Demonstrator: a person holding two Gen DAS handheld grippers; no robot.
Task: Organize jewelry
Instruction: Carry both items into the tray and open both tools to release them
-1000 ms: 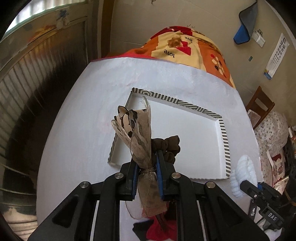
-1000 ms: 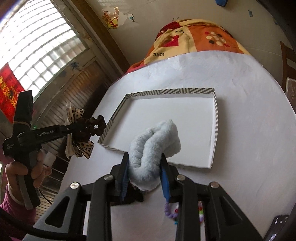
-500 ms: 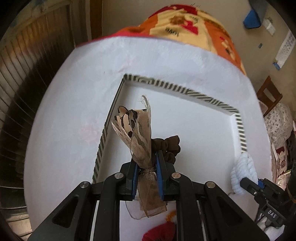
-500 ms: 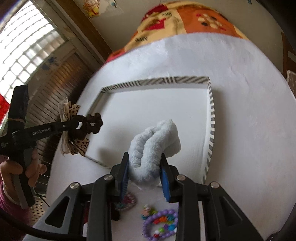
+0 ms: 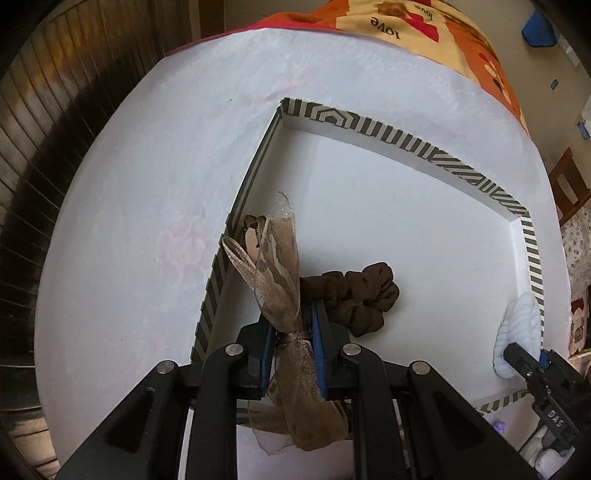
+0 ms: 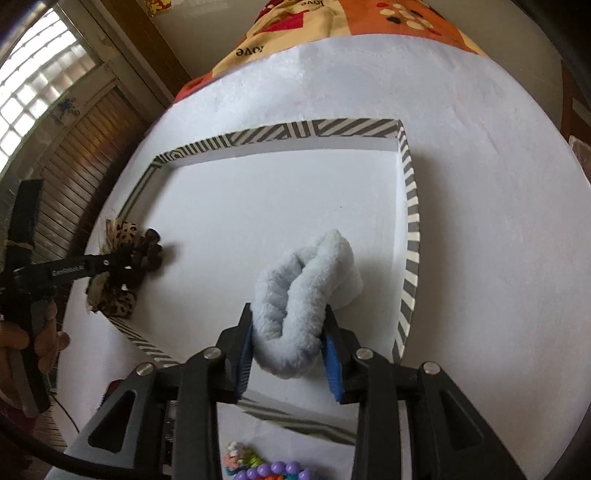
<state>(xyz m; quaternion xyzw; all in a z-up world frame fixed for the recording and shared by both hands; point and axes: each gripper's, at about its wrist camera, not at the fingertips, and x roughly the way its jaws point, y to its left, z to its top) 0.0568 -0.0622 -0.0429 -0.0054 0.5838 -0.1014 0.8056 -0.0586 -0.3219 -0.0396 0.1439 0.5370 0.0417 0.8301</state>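
My left gripper point(image 5: 293, 317) is shut on a brown scrunchie point(image 5: 364, 291) with a sheer leopard-print ribbon bow point(image 5: 279, 266), held low over the near left part of a shallow white tray with a striped rim point(image 5: 384, 127). It shows at the left of the right wrist view point(image 6: 144, 254). My right gripper point(image 6: 290, 332) is shut on a fluffy pale-blue scrunchie point(image 6: 306, 291) over the near right part of the tray point(image 6: 412, 218). That scrunchie also shows in the left wrist view point(image 5: 521, 332).
The tray lies on a white round table point(image 5: 147, 184). A purple bead bracelet with colourful pieces point(image 6: 266, 469) lies on the table in front of the tray. An orange patterned cloth point(image 6: 332, 26) covers the far side. A wooden chair point(image 5: 567, 181) stands at the right.
Both grippers have moved forward and down over the tray with their scrunchies still held. The tray now looks larger and closer in both views.
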